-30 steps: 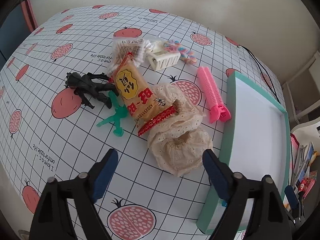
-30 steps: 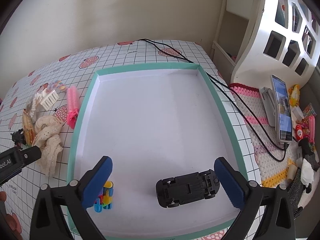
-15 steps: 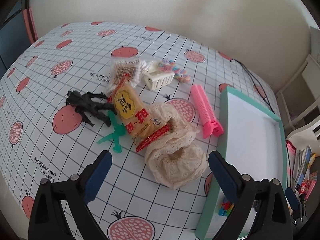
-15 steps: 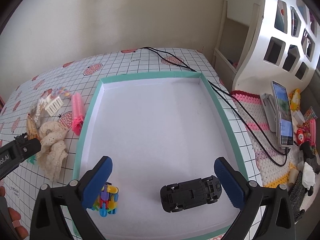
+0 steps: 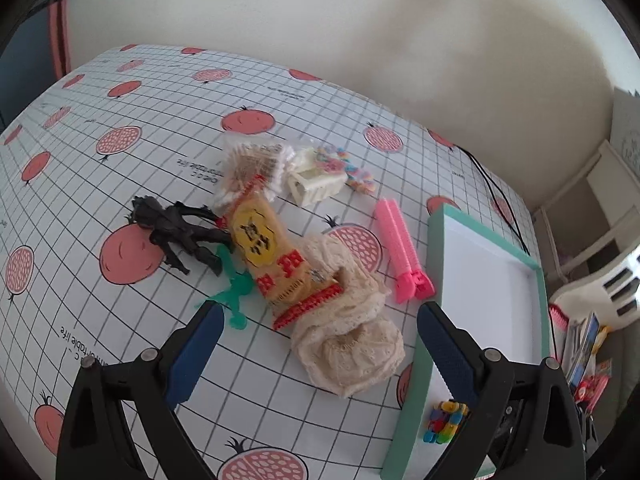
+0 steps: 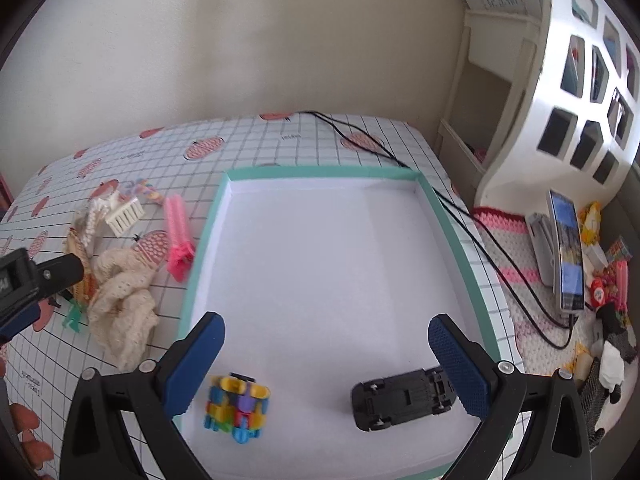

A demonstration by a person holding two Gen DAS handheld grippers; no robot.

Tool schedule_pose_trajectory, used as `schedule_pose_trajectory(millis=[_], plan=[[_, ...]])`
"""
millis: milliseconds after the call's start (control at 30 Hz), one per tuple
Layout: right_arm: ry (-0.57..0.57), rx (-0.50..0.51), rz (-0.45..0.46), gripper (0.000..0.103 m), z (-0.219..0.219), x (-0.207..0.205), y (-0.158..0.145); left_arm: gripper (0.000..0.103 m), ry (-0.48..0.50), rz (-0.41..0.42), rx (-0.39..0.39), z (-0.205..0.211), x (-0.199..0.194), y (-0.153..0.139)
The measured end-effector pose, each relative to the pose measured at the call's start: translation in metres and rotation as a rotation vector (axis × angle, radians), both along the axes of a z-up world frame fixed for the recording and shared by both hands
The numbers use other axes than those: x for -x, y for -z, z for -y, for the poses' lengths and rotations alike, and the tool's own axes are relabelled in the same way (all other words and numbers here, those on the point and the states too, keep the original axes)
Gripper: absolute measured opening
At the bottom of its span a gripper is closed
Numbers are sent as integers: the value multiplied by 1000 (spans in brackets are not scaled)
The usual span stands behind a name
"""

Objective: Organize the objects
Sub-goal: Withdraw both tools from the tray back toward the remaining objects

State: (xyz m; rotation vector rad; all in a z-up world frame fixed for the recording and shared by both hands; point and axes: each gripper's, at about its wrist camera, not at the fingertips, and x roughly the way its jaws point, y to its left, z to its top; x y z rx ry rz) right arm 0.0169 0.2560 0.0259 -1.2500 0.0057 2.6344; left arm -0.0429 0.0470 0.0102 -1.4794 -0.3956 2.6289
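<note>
Two things are already laid in the tray (image 6: 452, 240): a block toy (image 6: 237, 408) in the near-left corner and a black car (image 6: 402, 398), upside down, at the near right. They seem to have been set close to the near wall so that the far floor is kept free for what is to come.

The rest is heaped on the table (image 5: 100, 184) just left of the tray. A snack bag (image 5: 272, 252) is propped across a lace cloth (image 5: 348, 336); a black figure (image 5: 180, 232) and a green figure (image 5: 236, 292) are partly tucked under its left edge. A pink clip (image 5: 402, 248) lies beside the tray's left wall, apart from it. At the far end, a white clip (image 5: 316, 184), a clear packet (image 5: 248, 164) and beads (image 5: 352, 168) are bunched together.

The left gripper (image 5: 316, 316) is held wide and empty over the cloth, near the heap. The right gripper (image 6: 326, 330) is held wide and empty above the tray, over the gap between toy and car.

Open table is offered to the left and near side of the heap. On the right, the tray's raised wall must be cleared by any carried thing, so a lift before the crossing is judged needful. The cloth, being on the near side and unpinned there, is judged easiest to take first, though the bag may be dragged with it.
</note>
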Motion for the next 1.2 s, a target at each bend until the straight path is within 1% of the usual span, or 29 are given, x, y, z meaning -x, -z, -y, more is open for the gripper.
schedule_pose_trajectory(millis=[100, 167, 200, 267, 300, 367, 433, 500, 633, 733, 867, 933, 1033, 1133, 1200], plan=[[-50, -15, -41, 103, 18, 1, -7, 97, -38, -22, -12, 15, 5, -5], [-100, -9, -50, 103, 31, 3, -9, 97, -49, -29, -13, 24, 9, -7], [-131, 5, -47, 103, 38, 4, -9, 97, -53, -32, -6, 29, 12, -8], [-203, 40, -10, 103, 53, 7, -4, 97, -59, -31, 24, 37, 18, -8], [-236, 34, 12, 103, 61, 8, -2, 97, -65, -25, 43, 43, 21, -7], [-287, 0, 22, 103, 76, 8, -2, 97, -71, -10, 35, 55, 28, -3], [-314, -14, 25, 103, 85, 10, -7, 97, -90, 14, 0, 69, 36, 0], [-306, 7, 17, 103, 86, 15, -16, 97, -114, 27, -39, 85, 42, 3], [-256, 92, -12, 103, 75, 29, -36, 97, -166, 39, -46, 110, 52, 10], [-227, 100, -24, 103, 72, 42, -46, 97, -206, 49, -71, 129, 56, 15], [-229, 131, -51, 103, 79, 55, -52, 97, -236, 54, -102, 146, 62, 20], [-233, 169, -53, 103, 83, 57, -46, 97, -253, 60, -105, 152, 63, 22], [-254, 218, -17, 103, 90, 60, -22, 97, -269, 88, -124, 158, 66, 29], [-251, 198, 59, 103, 93, 60, 3, 97, -268, 109, -150, 157, 66, 33], [-250, 191, 74, 102, 92, 59, 9, 97, -248, 117, -160, 151, 66, 35]])
